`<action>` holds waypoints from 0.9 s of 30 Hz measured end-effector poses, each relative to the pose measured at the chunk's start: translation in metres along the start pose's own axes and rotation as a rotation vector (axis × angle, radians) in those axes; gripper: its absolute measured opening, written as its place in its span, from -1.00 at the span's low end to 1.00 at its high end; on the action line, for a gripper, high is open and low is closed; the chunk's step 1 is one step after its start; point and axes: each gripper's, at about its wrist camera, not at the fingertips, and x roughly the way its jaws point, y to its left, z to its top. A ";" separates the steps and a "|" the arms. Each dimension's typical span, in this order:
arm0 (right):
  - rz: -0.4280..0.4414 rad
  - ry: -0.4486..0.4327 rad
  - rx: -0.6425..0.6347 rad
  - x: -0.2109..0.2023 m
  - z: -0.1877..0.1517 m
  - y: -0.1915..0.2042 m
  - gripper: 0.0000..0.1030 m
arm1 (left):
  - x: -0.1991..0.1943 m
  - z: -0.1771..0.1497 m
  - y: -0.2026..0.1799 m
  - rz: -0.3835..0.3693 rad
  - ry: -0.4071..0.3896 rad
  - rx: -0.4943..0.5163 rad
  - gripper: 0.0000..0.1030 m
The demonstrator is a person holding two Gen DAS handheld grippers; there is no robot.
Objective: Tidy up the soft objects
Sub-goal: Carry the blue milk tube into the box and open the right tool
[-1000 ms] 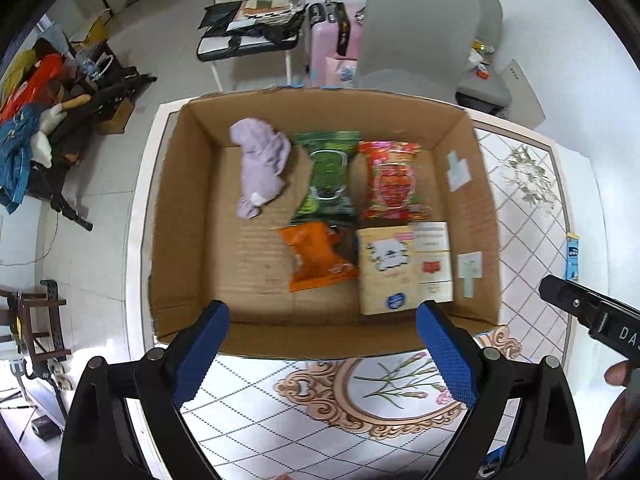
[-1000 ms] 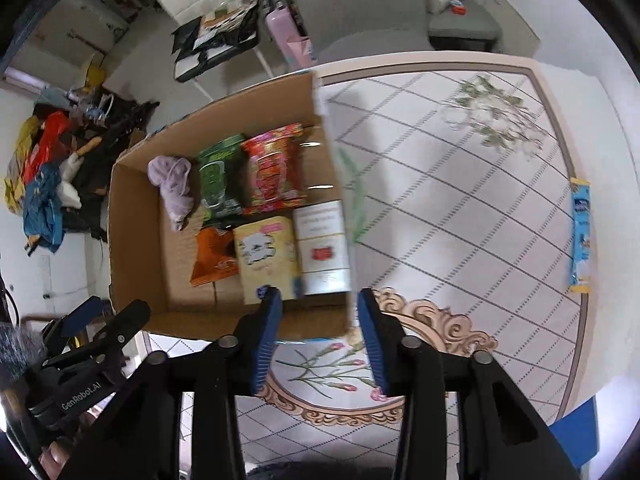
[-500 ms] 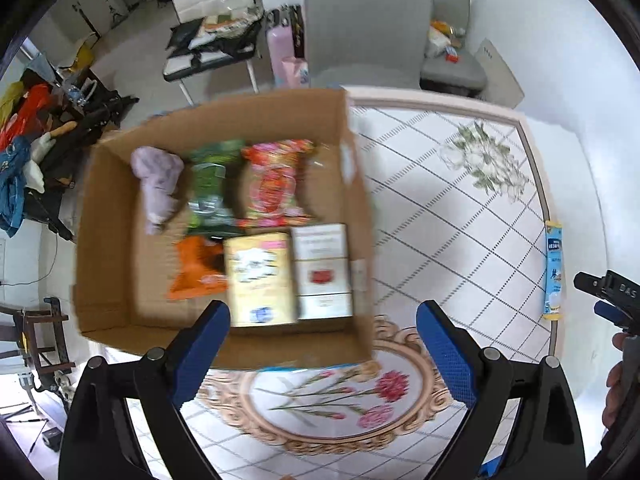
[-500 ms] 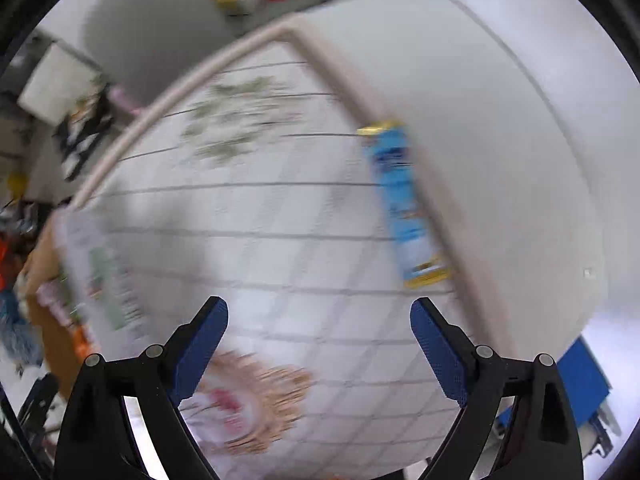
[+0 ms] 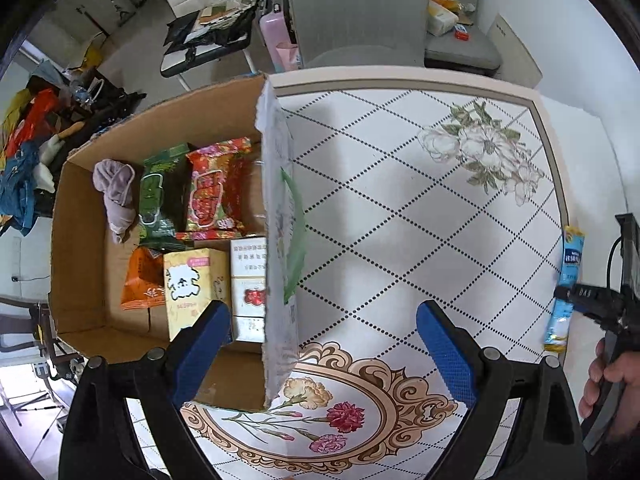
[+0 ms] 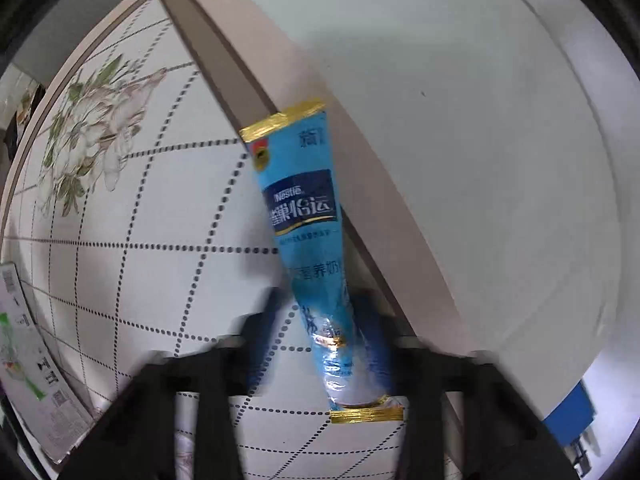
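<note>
A blue Nestle sachet [image 6: 308,240] with gold ends lies at the table's right edge; it also shows in the left wrist view [image 5: 566,284]. My right gripper [image 6: 320,332] has its fingers on both sides of the sachet's near part, closing in, blurred by motion. My left gripper [image 5: 324,340] is open and empty above the table's front, next to the cardboard box [image 5: 80,248]. The box holds a purple cloth [image 5: 116,192], green [image 5: 158,200], red [image 5: 216,192] and orange [image 5: 142,280] packets, and tissue boxes [image 5: 192,284].
The patterned tabletop [image 5: 400,220] lies between box and sachet. Grey chairs [image 5: 356,12] stand behind the table. A white wall [image 6: 480,120] runs close along the table's right edge. A cluttered floor lies to the left.
My right gripper swung from the box to the blue sachet and its fingers have narrowed around it. My left gripper shifted right, so the box now sits at the left.
</note>
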 end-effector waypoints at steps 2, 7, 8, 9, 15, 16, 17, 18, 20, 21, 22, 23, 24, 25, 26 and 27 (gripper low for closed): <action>0.033 0.011 -0.012 -0.008 -0.004 0.009 -0.73 | -0.004 -0.001 0.006 0.001 -0.007 -0.011 0.86; 0.164 -0.049 -0.109 -0.067 -0.037 0.056 -0.74 | -0.027 -0.008 0.040 -0.020 -0.030 -0.019 0.85; 0.190 -0.065 -0.134 -0.081 -0.045 0.067 -0.74 | -0.032 -0.011 0.049 -0.025 -0.039 -0.016 0.85; 0.226 -0.086 -0.173 -0.101 -0.058 0.085 -0.74 | -0.038 -0.014 0.060 -0.028 -0.048 -0.012 0.85; 0.388 -0.133 -0.354 -0.177 -0.142 0.191 -0.74 | -0.070 -0.036 0.144 -0.074 -0.083 0.001 0.85; 0.408 -0.127 -0.379 -0.181 -0.159 0.205 -0.74 | -0.074 -0.039 0.162 -0.077 -0.083 -0.002 0.85; 0.426 -0.121 -0.410 -0.187 -0.173 0.226 -0.74 | -0.076 -0.042 0.177 -0.081 -0.084 -0.007 0.85; 0.437 -0.120 -0.441 -0.191 -0.187 0.248 -0.74 | -0.079 -0.045 0.198 -0.090 -0.089 -0.015 0.85; 0.443 -0.115 -0.489 -0.192 -0.213 0.290 -0.74 | -0.080 -0.048 0.228 -0.082 -0.095 -0.033 0.85; 0.449 -0.108 -0.504 -0.191 -0.224 0.310 -0.74 | -0.079 -0.049 0.243 -0.079 -0.097 -0.044 0.85; 0.456 -0.095 -0.513 -0.189 -0.232 0.327 -0.74 | -0.078 -0.049 0.255 -0.079 -0.098 -0.052 0.85; 0.465 -0.079 -0.522 -0.186 -0.241 0.347 -0.74 | -0.076 -0.050 0.266 -0.077 -0.098 -0.063 0.85; 0.467 -0.074 -0.527 -0.186 -0.249 0.363 -0.74 | -0.074 -0.050 0.282 -0.077 -0.099 -0.077 0.85; 0.466 -0.072 -0.537 -0.184 -0.256 0.378 -0.74 | -0.072 -0.051 0.292 -0.076 -0.099 -0.084 0.85; 0.465 -0.067 -0.548 -0.182 -0.263 0.394 -0.74 | -0.070 -0.052 0.302 -0.072 -0.100 -0.092 0.85; 0.467 -0.056 -0.557 -0.179 -0.269 0.409 -0.74 | -0.066 -0.052 0.315 -0.067 -0.097 -0.102 0.85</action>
